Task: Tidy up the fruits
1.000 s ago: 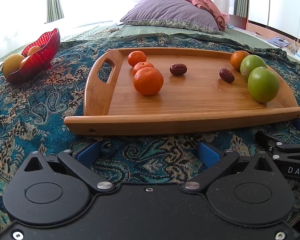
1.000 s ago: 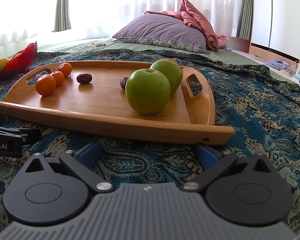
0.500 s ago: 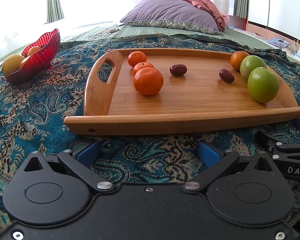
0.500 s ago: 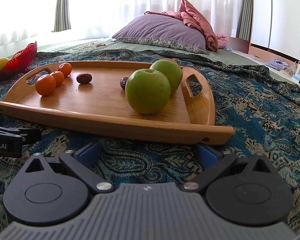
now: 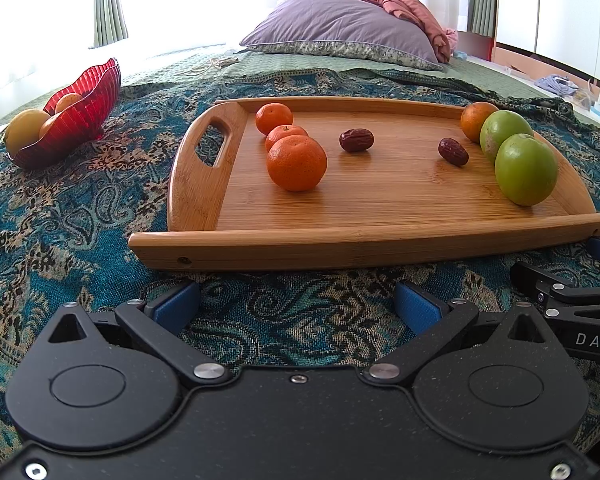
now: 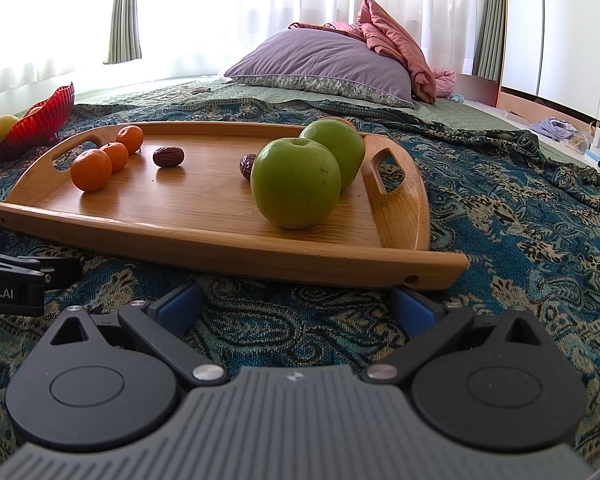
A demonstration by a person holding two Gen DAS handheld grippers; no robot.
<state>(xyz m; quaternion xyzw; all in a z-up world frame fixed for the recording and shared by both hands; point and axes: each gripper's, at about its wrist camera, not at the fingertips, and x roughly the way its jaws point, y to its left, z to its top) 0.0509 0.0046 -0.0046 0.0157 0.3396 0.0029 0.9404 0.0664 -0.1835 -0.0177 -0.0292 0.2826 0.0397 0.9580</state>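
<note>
Here both grippers' fingers [image 5: 176,306] [image 6: 416,307] gape empty before the tray [image 5: 340,244], bowl [image 5: 80,120] aside.

I am in a home bedroom. My view runs across a bed covered by a teal paisley-patterned woven throw [image 6: 520,216], with a plump lilac fabric pillow [image 6: 320,60] and a crumpled pink quilt [image 6: 396,44] at the upper centre of the frame. Sheer white curtains with grey-green drapes [image 6: 126,8] fill the top, and white wardrobe doors [image 6: 572,28] stand at the upper right.
</note>
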